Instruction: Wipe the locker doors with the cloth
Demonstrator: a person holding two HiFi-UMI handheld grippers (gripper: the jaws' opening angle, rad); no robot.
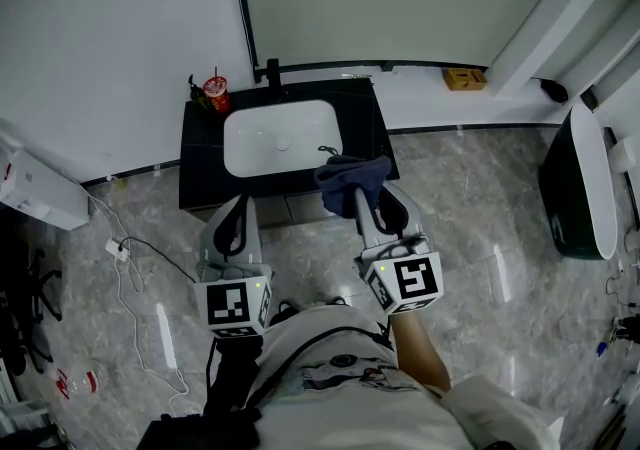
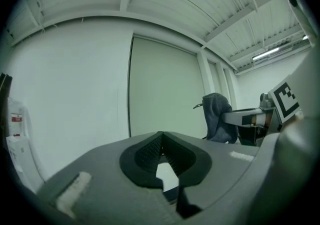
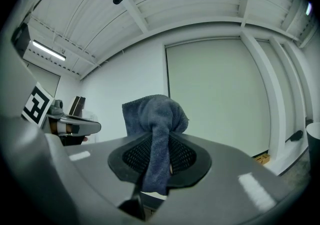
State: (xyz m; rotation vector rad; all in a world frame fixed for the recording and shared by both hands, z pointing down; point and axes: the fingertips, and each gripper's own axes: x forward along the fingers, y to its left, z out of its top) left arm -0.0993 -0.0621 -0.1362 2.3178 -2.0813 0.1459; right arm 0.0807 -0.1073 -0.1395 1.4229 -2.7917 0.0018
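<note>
My right gripper (image 3: pixel 160 151) is clamped on the cloth (image 3: pixel 154 114), above the sink's (image 1: pixel 260 153) near right edge; the left gripper (image 2: pixel 161 149) is closed and empty. I'd pinch firmly and present the bunched end flat when wiping.

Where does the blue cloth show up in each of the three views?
Head view: cloth centre, clamped in the right gripper.
Left gripper view: right of centre.
Right gripper view: centre, between the jaws.
Shared landmark: dark vertical wall seam, in all three.

Left gripper (image 1: pixel 233 213) jaws together and empty, right gripper (image 1: pixel 372 200) clamped on cloth (image 1: pixel 350 175), side by side
</note>
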